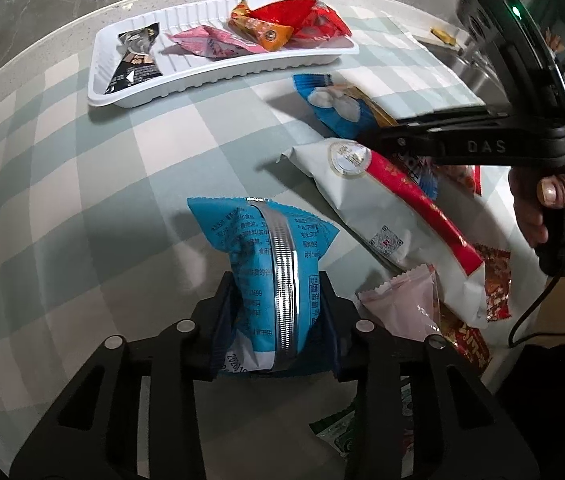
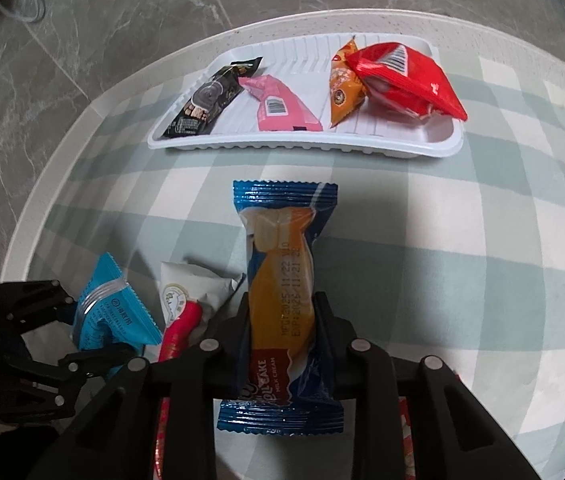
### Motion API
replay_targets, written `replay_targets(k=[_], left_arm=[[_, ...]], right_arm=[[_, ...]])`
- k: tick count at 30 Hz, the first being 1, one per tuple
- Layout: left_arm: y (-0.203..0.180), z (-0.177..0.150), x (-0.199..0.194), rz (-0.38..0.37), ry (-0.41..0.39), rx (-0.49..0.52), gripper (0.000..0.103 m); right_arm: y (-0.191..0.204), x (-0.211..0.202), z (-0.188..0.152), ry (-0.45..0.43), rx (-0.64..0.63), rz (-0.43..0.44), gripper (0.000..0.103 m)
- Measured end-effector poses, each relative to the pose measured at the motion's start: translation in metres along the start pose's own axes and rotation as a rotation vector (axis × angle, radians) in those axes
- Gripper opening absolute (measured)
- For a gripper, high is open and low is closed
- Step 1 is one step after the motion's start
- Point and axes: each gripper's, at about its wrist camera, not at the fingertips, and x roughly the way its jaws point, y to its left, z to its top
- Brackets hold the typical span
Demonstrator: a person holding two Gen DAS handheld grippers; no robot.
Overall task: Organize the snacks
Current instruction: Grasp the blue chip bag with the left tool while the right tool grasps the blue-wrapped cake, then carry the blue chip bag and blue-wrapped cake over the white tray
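Left gripper (image 1: 278,316) pinches a blue snack bag (image 1: 270,264); right gripper (image 2: 282,328) clamps a cake bar (image 2: 282,280), white tray (image 2: 302,146) ahead.

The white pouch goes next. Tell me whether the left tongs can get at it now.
Probably not yet: the left tongs are shut on the light blue foil snack packet. The white pouch with the red stripe lies beside them, its near side uncovered.
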Motion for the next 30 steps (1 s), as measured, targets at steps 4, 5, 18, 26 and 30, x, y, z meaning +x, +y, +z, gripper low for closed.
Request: replay_targets(k=[4, 5, 18, 26, 30], left_arm=[[0.007, 0.001, -0.003, -0.017, -0.011, -0.034, 0.033], [0.008, 0.001, -0.004, -0.017, -0.013, -0.041, 0.033], [0.018, 0.006, -0.014, -0.04, -0.049, -0.09, 0.033], [0.025, 0.013, -0.019, -0.049, -0.069, -0.109, 0.033], [0.028, 0.017, -0.022, -0.051, -0.079, -0.114, 0.033]], right_arm=[[-0.007, -0.003, -0.003, -0.002, 0.05, 0.046, 0.03], [-0.009, -0.003, -0.004, -0.002, 0.062, 0.055, 0.03], [-0.018, -0.02, -0.009, -0.027, 0.134, 0.117, 0.03], [-0.019, -0.027, -0.003, -0.039, 0.153, 0.144, 0.03], [-0.018, -0.031, 0.001, -0.047, 0.157, 0.153, 0.03]])
